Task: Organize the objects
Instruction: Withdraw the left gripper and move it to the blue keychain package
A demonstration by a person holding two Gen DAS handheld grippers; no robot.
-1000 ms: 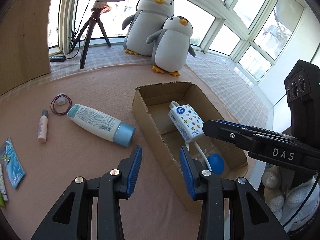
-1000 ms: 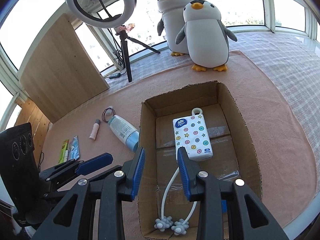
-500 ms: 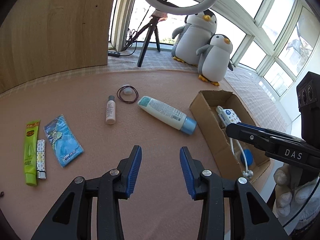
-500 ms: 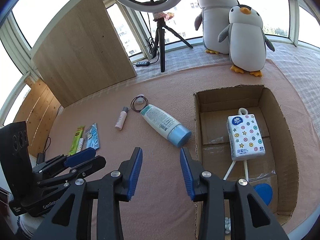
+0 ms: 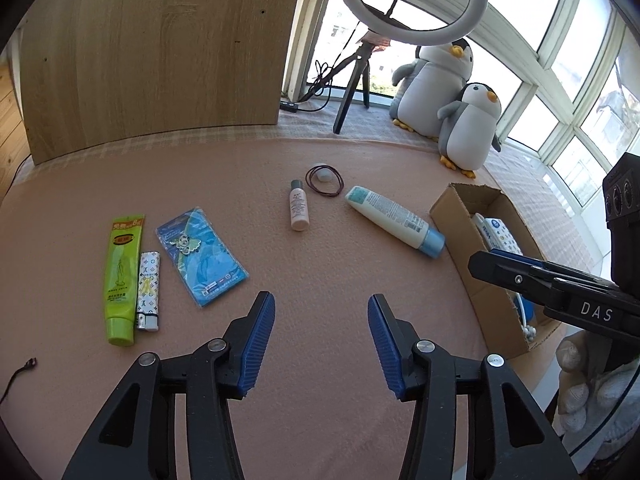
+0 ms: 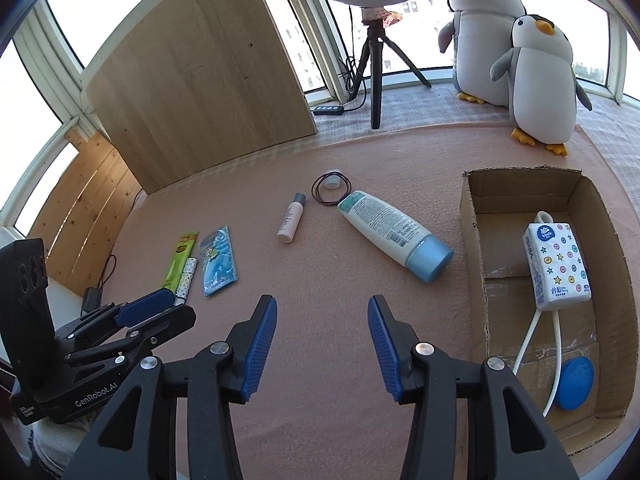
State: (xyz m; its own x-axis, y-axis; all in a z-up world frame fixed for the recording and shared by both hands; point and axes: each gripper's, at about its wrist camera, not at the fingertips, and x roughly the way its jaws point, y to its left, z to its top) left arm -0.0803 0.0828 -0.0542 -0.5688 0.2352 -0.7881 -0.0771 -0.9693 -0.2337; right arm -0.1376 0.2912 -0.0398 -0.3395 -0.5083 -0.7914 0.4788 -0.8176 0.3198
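On the pink mat lie a white lotion bottle with a blue cap (image 5: 395,221) (image 6: 394,235), a small pink bottle (image 5: 299,211) (image 6: 291,219), a dark hair band around a small white cap (image 5: 324,180) (image 6: 331,188), a blue packet (image 5: 201,254) (image 6: 218,261), a green tube (image 5: 122,272) (image 6: 180,258) and a patterned lighter (image 5: 148,290). The cardboard box (image 5: 456,216) (image 6: 470,240) holds a tissue pack (image 6: 557,266), a white cord and a blue disc (image 6: 575,382). My left gripper (image 5: 321,340) and right gripper (image 6: 322,344) hover over bare mat, their jaws opening with nothing between them.
Two plush penguins (image 6: 520,52) stand at the back of the mat beside a ring light on a tripod (image 6: 374,76). A wooden panel (image 5: 160,48) leans at the back left. A gloved hand (image 5: 592,392) holds the right gripper near the box.
Both grippers have swung left, away from the box and over the open mat, and their jaws have widened. The items on the mat have not moved.
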